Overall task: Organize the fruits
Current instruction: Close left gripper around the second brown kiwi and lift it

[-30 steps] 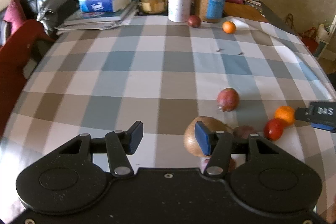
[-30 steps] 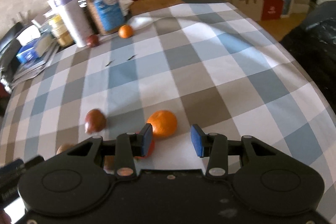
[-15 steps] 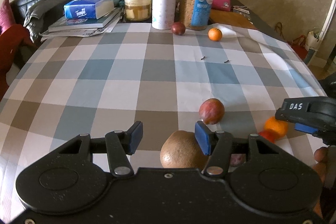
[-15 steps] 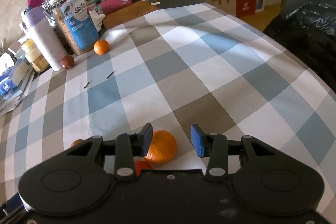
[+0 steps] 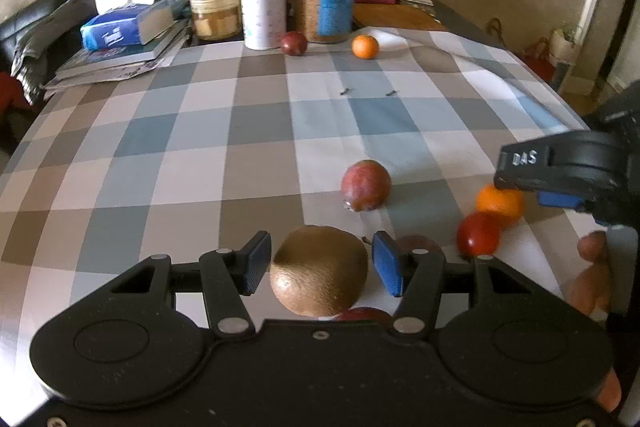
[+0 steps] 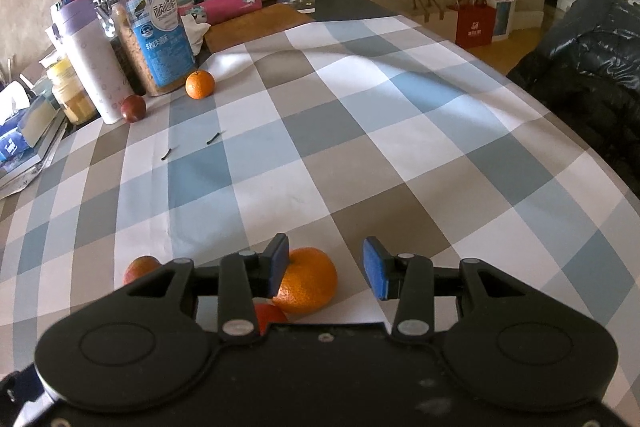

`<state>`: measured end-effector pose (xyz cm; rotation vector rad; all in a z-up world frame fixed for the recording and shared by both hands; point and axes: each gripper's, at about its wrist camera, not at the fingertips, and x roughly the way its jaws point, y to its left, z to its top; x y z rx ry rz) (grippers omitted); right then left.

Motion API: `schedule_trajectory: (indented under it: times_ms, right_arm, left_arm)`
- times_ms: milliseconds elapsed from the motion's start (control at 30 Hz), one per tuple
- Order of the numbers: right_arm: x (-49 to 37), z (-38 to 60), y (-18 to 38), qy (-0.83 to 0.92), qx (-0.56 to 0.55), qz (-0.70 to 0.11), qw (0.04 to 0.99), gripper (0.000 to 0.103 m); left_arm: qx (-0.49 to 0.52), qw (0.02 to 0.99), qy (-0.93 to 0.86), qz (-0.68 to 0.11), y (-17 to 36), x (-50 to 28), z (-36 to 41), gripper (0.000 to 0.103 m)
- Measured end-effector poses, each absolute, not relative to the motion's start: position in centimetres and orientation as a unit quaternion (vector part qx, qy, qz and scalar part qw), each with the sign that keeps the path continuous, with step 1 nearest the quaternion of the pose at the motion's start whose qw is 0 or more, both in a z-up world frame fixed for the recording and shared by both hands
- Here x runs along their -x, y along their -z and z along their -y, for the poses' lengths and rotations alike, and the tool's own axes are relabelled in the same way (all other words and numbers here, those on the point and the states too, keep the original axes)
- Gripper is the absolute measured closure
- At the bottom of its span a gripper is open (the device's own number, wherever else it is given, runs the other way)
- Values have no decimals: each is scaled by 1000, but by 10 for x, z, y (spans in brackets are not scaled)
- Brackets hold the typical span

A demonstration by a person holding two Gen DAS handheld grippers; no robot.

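The left tool [image 5: 318, 263] stands wide, its pads on either side of a brown kiwi [image 5: 319, 275] on the checked counter [image 5: 200, 147], apparently not touching it. A red plum [image 5: 366, 185] lies just beyond. The right tool [image 6: 326, 267] is also wide, with an orange [image 6: 308, 279] beside its left pad; contact is hard to judge. A red fruit [image 5: 478, 233] touches that orange.
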<state>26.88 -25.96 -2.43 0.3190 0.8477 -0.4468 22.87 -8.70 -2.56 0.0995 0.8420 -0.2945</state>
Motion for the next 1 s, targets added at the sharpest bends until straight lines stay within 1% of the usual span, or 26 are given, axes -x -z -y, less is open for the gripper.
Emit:
schedule_trajectory:
  times_ms: [67, 267, 500, 700, 1000]
  right_arm:
    - [-269, 258, 25, 214, -148, -405, 877, 59]
    - [-267, 259, 23, 203, -154, -401, 880, 59]
    - [-266, 258, 23, 195, -155, -400, 882, 59]
    - [-264, 260, 21, 190, -161, -393, 885, 59]
    - [-261, 263, 21, 192, -170, -388, 885, 59]
  left_arm:
    - [-56, 900, 145, -408, 27, -228, 89, 36]
    - [-60, 893, 149, -420, 32, -230, 90, 35]
    - [-52, 892, 134, -429, 37, -234, 84, 36]
    - [-18, 892, 139, -429, 35, -237, 75, 41]
    - [1, 898, 105, -427, 35, -242, 64, 42]
